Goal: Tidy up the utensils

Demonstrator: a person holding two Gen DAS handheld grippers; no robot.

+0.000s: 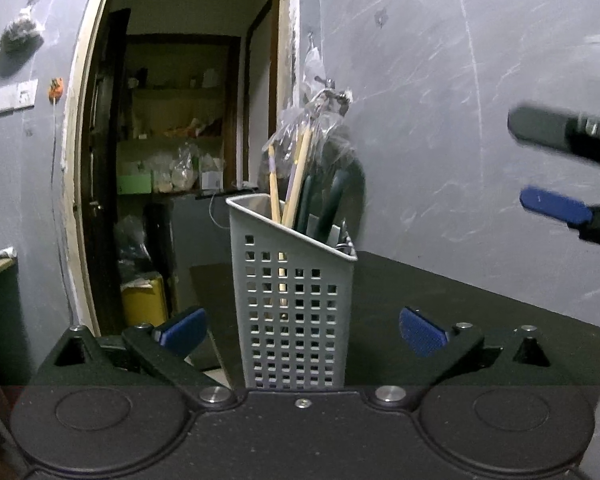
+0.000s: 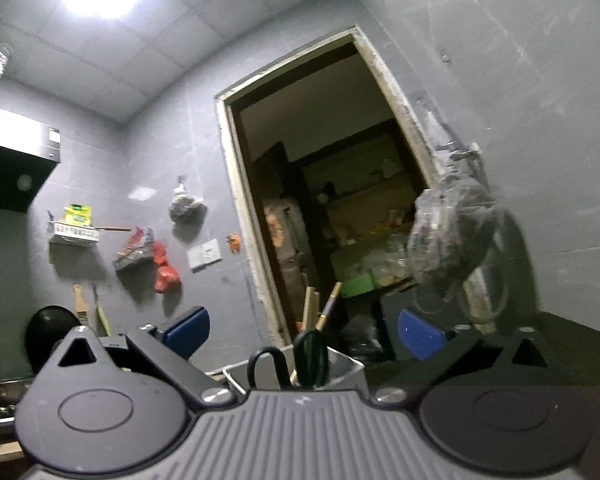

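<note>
With both the left hand-held gripper [image 1: 300, 330] and right hand-held gripper [image 2: 302, 330] spread apart and empty, a careless swing could tip the tall utensil holder [image 1: 296, 304] near the bench [image 1: 480, 300] edge.

- From my left wrist view, the utensil holder [image 1: 294, 304] stands on the table [image 1: 480, 312] at 12 o'clock.
- Chopsticks [image 1: 296, 176] and scissors [image 1: 332, 204] stand inside it.
- Doorway [image 1: 180, 140] behind at 11 o'clock.
- Right gripper [image 1: 540, 168] at 3 o'clock.
</note>
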